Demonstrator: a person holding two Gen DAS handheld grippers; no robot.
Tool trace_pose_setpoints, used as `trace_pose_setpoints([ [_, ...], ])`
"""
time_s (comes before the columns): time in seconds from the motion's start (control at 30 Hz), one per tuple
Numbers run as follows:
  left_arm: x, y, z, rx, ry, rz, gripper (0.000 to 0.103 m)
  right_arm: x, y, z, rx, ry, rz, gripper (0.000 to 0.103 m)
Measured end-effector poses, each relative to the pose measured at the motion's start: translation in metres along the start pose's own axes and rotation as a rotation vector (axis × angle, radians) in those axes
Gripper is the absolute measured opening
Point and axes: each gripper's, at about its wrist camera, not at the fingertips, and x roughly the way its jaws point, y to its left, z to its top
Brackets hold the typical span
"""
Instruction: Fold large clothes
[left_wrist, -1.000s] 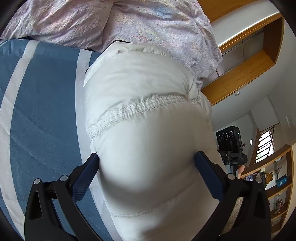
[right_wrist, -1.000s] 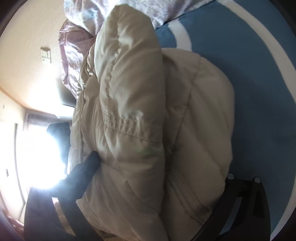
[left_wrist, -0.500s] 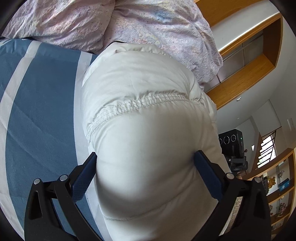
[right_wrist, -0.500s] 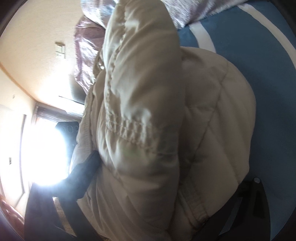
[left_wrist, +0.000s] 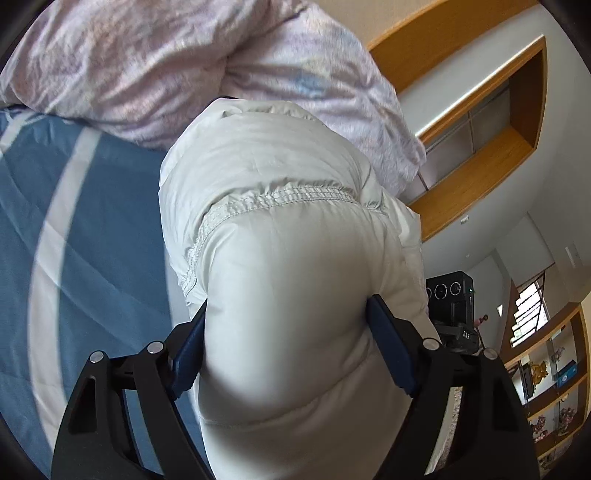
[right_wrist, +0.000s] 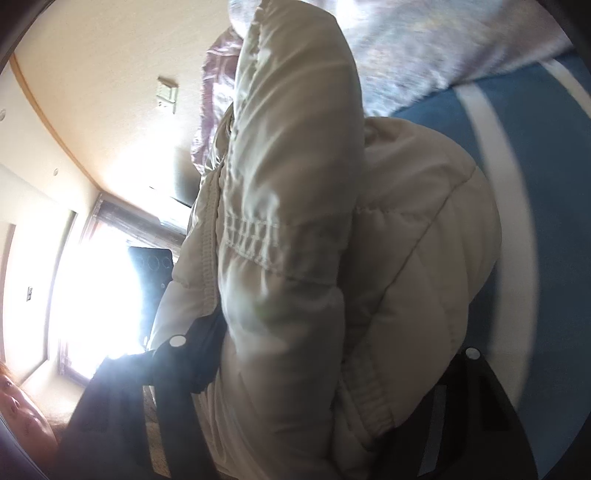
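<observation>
A white puffer jacket (left_wrist: 280, 229) is bunched into a thick fold and held up over the blue-and-white striped bed sheet (left_wrist: 74, 229). My left gripper (left_wrist: 286, 321) is shut on the jacket, its blue pads (left_wrist: 388, 343) pressing into the padding from both sides. In the right wrist view the jacket (right_wrist: 317, 229) fills the frame. My right gripper (right_wrist: 332, 354) is shut on the jacket too, with the padding bulging between its dark fingers (right_wrist: 192, 354).
A crumpled pink floral duvet (left_wrist: 184, 62) lies at the far end of the bed, behind the jacket. A black camera on a tripod (left_wrist: 450, 295) stands beside the bed. Wooden shelves (left_wrist: 554, 384) line the wall. A bright window (right_wrist: 99, 288) glares.
Both grippers have closed in further on the jacket and carried it toward the duvet end of the bed. More of the room shows beside it.
</observation>
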Motion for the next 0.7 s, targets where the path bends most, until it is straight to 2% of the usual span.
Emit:
trace_pose_setpoints([
  [0.27, -0.06, 0.042, 0.021, -0.036, -0.138, 0.087, 0.081, 0.075, 0.026, 0.044, -0.056, 0.082, 0.03, 0.065],
  [0.43, -0.08, 0.077, 0.019, -0.085, -0.195, 0.146, 0.081, 0.133, 0.042, 0.065, -0.095, 0.157, 0.01, 0.064],
  [0.6, -0.095, 0.1, 0.018, -0.111, -0.242, 0.165, 0.081, 0.161, 0.053, 0.078, -0.135, 0.188, -0.005, 0.064],
  [0.67, -0.099, 0.105, 0.019, -0.111, -0.249, 0.18, 0.081, 0.162, 0.054, 0.071, -0.145, 0.195, -0.019, 0.064],
  [0.7, -0.101, 0.109, 0.019, -0.111, -0.25, 0.186, 0.081, 0.172, 0.067, 0.069, -0.147, 0.196, -0.029, 0.064],
])
